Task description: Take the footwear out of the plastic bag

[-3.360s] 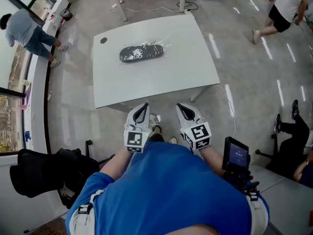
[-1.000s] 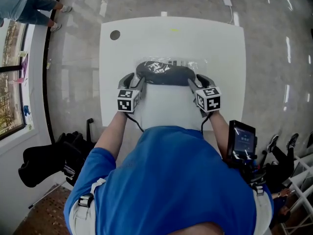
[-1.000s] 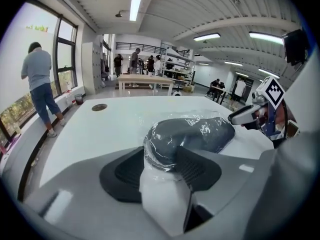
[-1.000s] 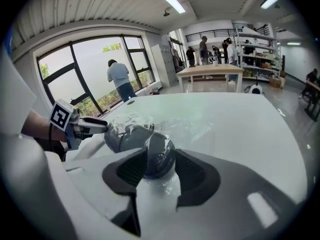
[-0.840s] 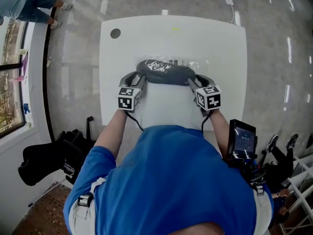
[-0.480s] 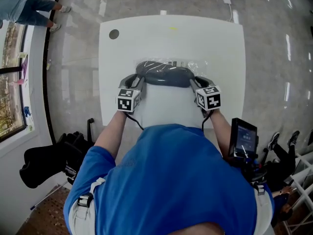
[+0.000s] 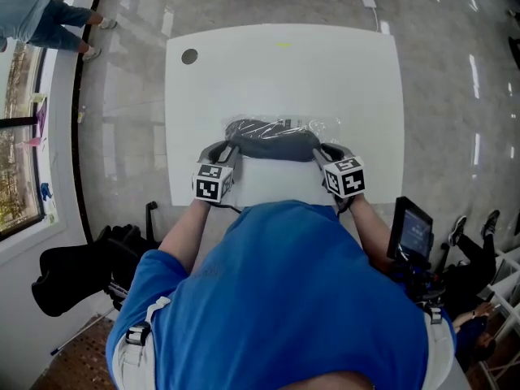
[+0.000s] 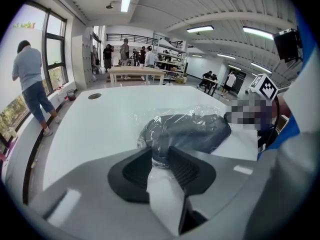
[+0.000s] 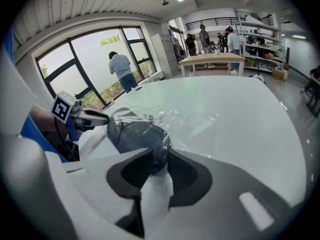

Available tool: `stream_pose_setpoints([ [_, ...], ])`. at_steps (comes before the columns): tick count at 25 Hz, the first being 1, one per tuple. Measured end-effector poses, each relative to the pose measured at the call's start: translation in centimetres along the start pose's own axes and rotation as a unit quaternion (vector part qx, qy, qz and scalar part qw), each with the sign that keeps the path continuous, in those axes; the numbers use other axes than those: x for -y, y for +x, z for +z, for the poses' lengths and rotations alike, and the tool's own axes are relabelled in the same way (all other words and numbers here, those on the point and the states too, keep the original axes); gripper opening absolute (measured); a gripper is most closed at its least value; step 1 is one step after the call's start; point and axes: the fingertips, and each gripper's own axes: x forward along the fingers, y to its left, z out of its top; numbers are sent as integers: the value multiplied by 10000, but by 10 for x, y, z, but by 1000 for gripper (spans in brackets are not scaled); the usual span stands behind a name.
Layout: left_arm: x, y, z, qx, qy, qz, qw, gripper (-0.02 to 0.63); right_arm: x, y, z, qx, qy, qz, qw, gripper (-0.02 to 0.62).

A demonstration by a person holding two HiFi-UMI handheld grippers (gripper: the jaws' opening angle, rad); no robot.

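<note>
White worktop point(image 7: 284, 71) carries a clear plastic bag point(image 7: 329, 126) with the dark footwear point(image 7: 272, 143) inside, near the front edge. The left gripper point(image 7: 231, 147) and right gripper point(image 7: 318, 149) have just been closing, fingers pinching the bag's opposite ends.

Head view steeply down on table point(image 7: 284, 71); gripper views close, from opposite ends of footwear point(image 7: 272, 143).

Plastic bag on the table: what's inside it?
Through the clear plastic bag, one piece of dark grey footwear shows, lying lengthwise on the white table. The footwear covers its own underside and anything beneath it, so a second piece cannot be ruled out.
</note>
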Motion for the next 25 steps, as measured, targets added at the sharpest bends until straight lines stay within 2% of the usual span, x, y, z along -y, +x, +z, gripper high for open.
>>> stream_pose_setpoints([
  [5,0,4,-10,-52,103,26,9999,115,-5,1,-10,86,57,206,9997,97],
  [9,1,7,-11,-169,223,-31,9996,104,2,-10,1,451,505,730,9950,106],
  [12,0,10,-14,-251,295,-29,9992,92,24,-18,9,724,905,760,9903,106],
  [15,-3,5,-16,-283,314,-16,9991,87,33,-20,9,583,1008,861,9895,104],
  [19,-7,-4,-18,-295,328,31,9990,86,11,-15,10,244,985,1541,9828,104],
  [22,-5,-11,-20,-314,292,7,9991,86,-3,-13,7,58,1212,2058,9710,104],
  [25,-5,-19,-22,-319,288,-1,9991,86,-12,-18,12,74,1576,2528,9546,115],
])
